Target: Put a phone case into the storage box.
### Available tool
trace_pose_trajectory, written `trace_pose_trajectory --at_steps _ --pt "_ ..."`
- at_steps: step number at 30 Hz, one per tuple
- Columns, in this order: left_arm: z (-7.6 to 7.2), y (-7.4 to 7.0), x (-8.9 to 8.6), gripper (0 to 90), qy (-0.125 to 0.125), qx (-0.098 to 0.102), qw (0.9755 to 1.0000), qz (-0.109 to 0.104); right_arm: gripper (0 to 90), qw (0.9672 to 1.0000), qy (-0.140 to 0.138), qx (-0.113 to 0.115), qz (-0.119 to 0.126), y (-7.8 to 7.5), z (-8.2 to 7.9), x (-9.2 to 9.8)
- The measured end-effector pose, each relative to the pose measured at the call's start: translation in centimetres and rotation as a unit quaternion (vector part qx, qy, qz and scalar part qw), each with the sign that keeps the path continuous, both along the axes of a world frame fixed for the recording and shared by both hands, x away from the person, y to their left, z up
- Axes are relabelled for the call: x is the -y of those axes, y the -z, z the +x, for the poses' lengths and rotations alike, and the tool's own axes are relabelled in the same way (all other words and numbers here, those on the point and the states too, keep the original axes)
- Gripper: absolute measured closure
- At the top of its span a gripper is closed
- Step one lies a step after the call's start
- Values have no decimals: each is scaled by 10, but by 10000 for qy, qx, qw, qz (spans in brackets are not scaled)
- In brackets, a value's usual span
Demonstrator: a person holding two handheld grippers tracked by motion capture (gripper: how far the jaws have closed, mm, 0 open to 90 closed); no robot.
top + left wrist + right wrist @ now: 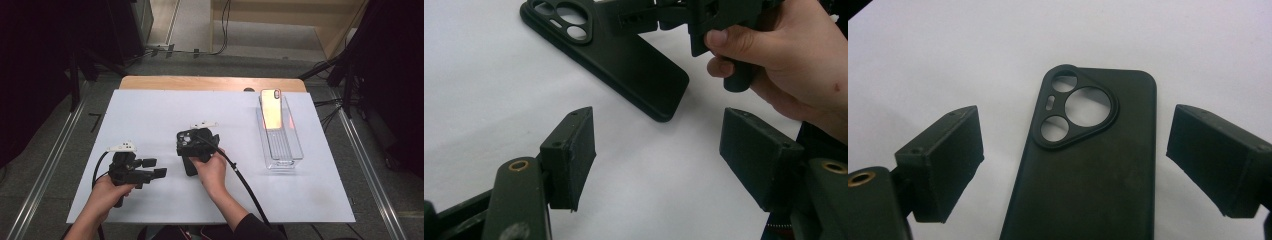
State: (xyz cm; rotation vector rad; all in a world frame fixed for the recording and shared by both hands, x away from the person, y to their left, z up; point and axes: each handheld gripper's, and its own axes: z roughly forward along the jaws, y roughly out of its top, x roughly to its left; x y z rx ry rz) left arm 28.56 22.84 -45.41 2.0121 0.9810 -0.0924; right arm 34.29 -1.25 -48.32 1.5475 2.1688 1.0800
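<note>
Leftmost on the white table (150, 107), the left gripper (153, 168) rests low in the person's left hand (102, 196), its two black jaws spread wide with nothing but bare tabletop between them; the left gripper view confirms that gap, with the pads well apart and pointing toward the middle of the table. Just beside it, near the table's centre, lies the black phone case (186, 150), flat on its back with its ringed camera cut-outs at the far end. Over it sits the right gripper (194, 140), held in the right hand (214, 172); in the right gripper view its jaws stand apart on either side of the case (1088, 165), the pads clear of both long edges, so it is open and gripping nothing. A black cable (245, 182) trails from it back toward the person. Farther right, well apart from both grippers, a clear plastic tray (287, 150) stands near the table's edge, and a phone (271, 108) with a shiny golden face leans in its far end.
</note>
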Motion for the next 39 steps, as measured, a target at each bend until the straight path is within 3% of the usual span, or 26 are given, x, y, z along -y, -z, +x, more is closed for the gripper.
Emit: trace_pose_trajectory --at_steps 8,21,25,32,39 --pt "0 0 0 311 -8 -8 10000 -15 63 9999 -10 -97 -55 5 0 -3" --pt "1 1 -1 311 -10 -11 10000 0 64 9996 61 -66 -266 19 -6 -7" --pt "1 1 -1 311 -10 -13 10000 -1 64 9993 93 -218 -289 26 -6 -6" --pt "1 1 -1 311 -12 -11 10000 -1 64 9983 35 80 -572 32 -12 -10" --pt "1 1 -1 311 -19 -13 10000 -3 70 9975 49 133 -689 33 -13 -12"
